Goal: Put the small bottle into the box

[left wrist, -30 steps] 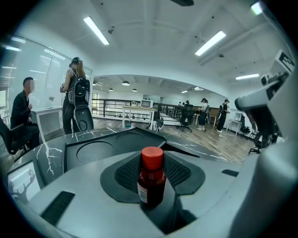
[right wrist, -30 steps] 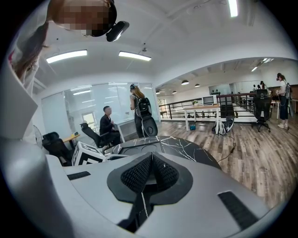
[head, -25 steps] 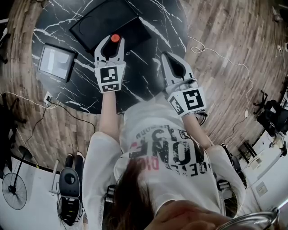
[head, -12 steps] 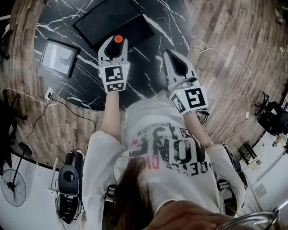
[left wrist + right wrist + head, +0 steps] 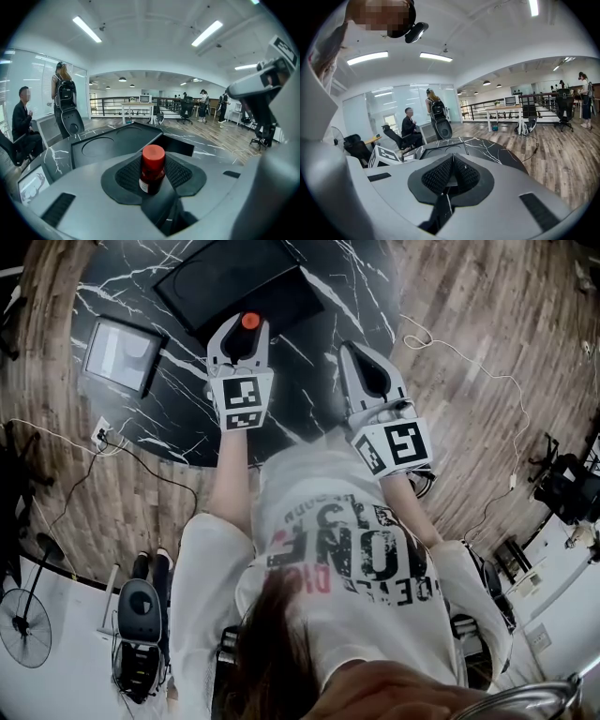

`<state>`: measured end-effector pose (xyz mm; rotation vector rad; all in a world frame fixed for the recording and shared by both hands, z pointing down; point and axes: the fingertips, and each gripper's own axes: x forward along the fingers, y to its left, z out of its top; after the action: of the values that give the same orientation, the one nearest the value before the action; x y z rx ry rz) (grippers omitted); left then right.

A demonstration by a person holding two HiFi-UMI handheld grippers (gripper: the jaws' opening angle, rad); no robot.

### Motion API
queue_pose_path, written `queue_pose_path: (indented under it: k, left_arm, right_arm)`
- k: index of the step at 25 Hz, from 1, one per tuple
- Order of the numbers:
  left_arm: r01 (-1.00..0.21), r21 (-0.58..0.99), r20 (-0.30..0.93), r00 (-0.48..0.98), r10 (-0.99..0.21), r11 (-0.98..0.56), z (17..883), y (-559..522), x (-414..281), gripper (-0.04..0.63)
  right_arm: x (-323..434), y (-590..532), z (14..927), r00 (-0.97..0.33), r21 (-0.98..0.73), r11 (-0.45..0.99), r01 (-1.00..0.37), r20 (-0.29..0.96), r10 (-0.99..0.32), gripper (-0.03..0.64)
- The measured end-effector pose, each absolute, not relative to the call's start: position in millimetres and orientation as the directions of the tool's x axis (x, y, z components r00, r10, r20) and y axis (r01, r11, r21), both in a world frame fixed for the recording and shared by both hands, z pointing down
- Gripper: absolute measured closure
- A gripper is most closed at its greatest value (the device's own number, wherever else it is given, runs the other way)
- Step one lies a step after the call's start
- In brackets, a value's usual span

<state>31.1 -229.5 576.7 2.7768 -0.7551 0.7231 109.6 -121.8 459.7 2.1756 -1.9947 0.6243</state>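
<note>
Left tongs (image 5: 242, 324) grip the small bottle (image 5: 152, 169) by its dark body, pads pressed to either side, with the red cap standing clear above them. The bottle is upright, its long axis running up and down across the line of the tongs, and it hangs off the surface (image 5: 159, 418), at the near edge of the black box (image 5: 202, 282). From the left gripper view, the box lies straight ahead of the bottle and lower, with a flat panel bearing round recesses on the left and a darker opening just behind the cap.

Right tongs (image 5: 450, 174) are closed with nothing between them, held near the right of the box and further back from it than the left pair.

A white-faced square panel (image 5: 120, 357) sits on the marbled surface, left of the box.

By this showing the left hand is the nearer and already carries the load. The coming move looks to be a short carry forward and down over the box, keeping the bottle upright until the tongs part.
</note>
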Motion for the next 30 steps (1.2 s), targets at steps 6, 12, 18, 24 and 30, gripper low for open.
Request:
queue_pose_path:
  k: [6,12,18,24,30]
  left_arm:
    - [-0.517,0.033,0.495,0.752,-0.436,-0.855,575.4,-229.9,30.7,0.454]
    - [-0.514,0.031,0.496,0.752,-0.434,-0.857,576.0,-229.1,30.9,0.454]
    - [-0.516,0.033,0.498,0.751,-0.433,-0.856,576.5,-230.1,31.0,0.454]
    - [-0.514,0.033,0.499,0.751,-0.432,-0.857,576.1,-229.9,31.0,0.454]
    - [-0.511,0.030,0.497,0.753,-0.431,-0.859,576.2,-229.4,31.8,0.454]
  right_arm:
    - [110.5,-120.6,458.6,0.050,-0.180,-0.127,-0.975,0.381,-0.923,0.615]
    - [109.9,-119.0,460.5,0.052,-0.183,-0.131,-0.974,0.384,-0.922,0.615]
    - [111.2,-118.8,461.3,0.057,-0.181,-0.137,-0.974,0.386,-0.921,0.615]
    - [109.9,-119.5,461.0,0.056,-0.182,-0.136,-0.974,0.388,-0.920,0.615]
    - [110.2,-120.3,460.4,0.053,-0.183,-0.133,-0.974,0.383,-0.922,0.615]
